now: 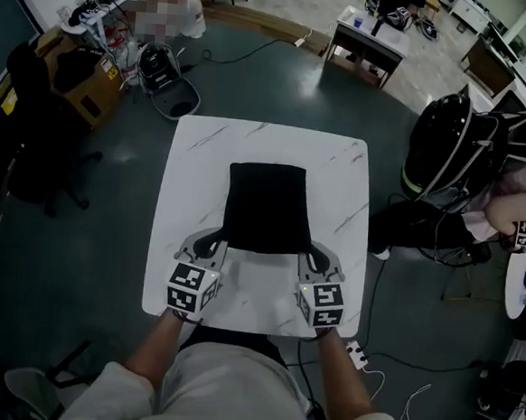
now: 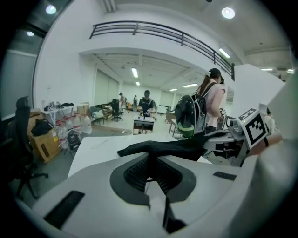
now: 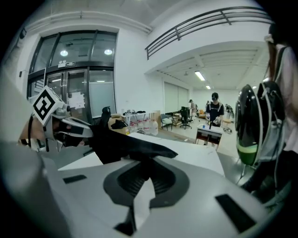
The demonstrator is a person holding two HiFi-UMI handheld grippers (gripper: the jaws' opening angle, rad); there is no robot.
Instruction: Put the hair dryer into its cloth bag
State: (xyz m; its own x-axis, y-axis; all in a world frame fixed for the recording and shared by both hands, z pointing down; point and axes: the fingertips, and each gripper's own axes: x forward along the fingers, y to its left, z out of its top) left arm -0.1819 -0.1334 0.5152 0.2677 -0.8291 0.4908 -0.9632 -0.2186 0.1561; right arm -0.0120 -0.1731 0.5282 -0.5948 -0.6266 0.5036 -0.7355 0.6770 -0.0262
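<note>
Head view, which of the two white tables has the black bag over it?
The large marble-veined table in the middle; the smaller table at the top bears only small items.

The cloth bag [image 1: 265,207] is matt black fabric, soft and limp, its edge creasing where it sits pinched between the ribbed, rubbery-looking dark pads [image 2: 135,173] of the left claw [image 2: 150,163] and the right claw [image 3: 142,171]. Both claws have smooth pale-grey plastic shells with a dull sheen (the cubes [image 1: 192,288] on them carry flat, matt black-and-white printed squares). The worktop [image 1: 338,174] is a smooth white slab with grey marble-like veining and a faint gloss, and the floor [image 1: 89,236] around it looks like a hard, dark grey-green coating that throws back soft patches of light.
</note>
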